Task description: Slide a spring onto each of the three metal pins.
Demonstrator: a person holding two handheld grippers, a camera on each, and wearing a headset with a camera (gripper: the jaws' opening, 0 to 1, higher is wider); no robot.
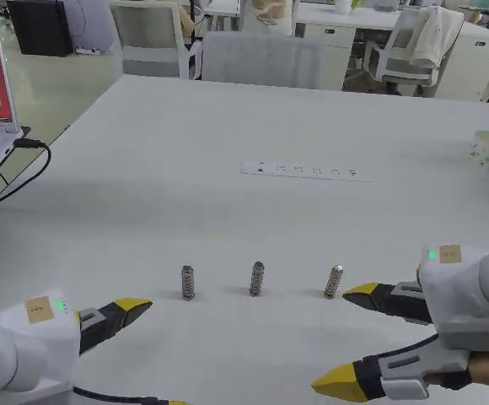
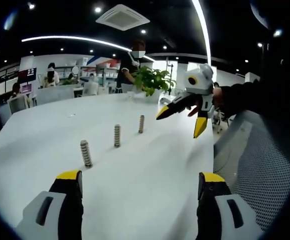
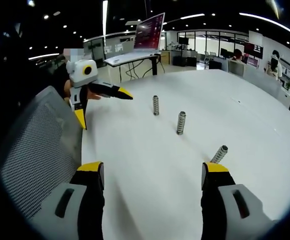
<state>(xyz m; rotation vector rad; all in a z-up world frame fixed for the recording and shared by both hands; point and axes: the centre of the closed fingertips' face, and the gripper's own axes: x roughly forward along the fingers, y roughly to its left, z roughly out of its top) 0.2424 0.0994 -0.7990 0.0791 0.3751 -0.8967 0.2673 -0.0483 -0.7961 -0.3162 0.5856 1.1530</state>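
Yellow-tipped fingers (image 1: 131,305) spread, three coiled metal springs (image 1: 257,278) upright, smooth white table (image 1: 228,211)

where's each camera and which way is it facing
Head view: on the headset, looking down at springs; left claw and right claw show.
Left gripper view: on the left claw, looking along the springs toward the right claw; own jaws below.
Right gripper view: reversed, toward the left claw; own jaws below.
All share the springs.
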